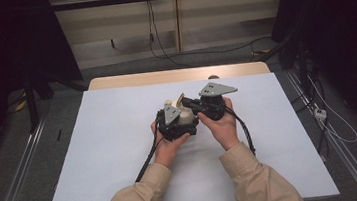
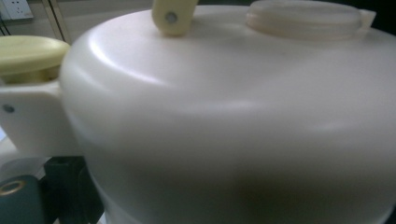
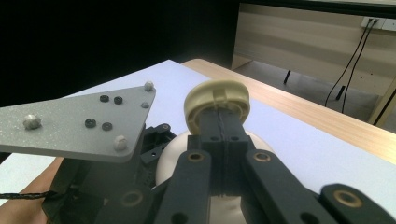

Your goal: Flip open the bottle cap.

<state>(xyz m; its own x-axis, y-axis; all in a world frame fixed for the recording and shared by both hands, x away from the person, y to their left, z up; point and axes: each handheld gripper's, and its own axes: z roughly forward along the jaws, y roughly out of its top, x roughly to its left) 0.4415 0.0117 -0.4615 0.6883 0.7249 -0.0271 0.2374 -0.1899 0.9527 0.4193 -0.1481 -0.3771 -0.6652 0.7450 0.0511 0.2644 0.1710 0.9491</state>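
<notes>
You're bracing the white jug (image 2: 224, 121) in the left gripper (image 1: 174, 121), jaws hidden; right gripper (image 3: 219, 126) is pinching its yellow lid (image 3: 217, 100), already flipped up

High view: we see dim, even room light. The pale sheet (image 1: 121, 151) on the bench (image 1: 179, 75) is the brightest area; the left and right margins fall to near black. Shadows under the hands are soft and faint. The focus is fair, slightly grainy.

Left gripper view: we note a white container (image 2: 224, 121) very close to the lens and soft throughout. There are broad, mild sheens on its upper curve and a dark smudge of shadow low in the middle.

Right gripper view: the upper left is black. The grey plate (image 3: 79, 123) shows speckled grain, the near black jaws are blurred at the bottom edge, and the cream cap (image 3: 217, 100) is sharper. Daylight-like brightness lies at the far right.
</notes>
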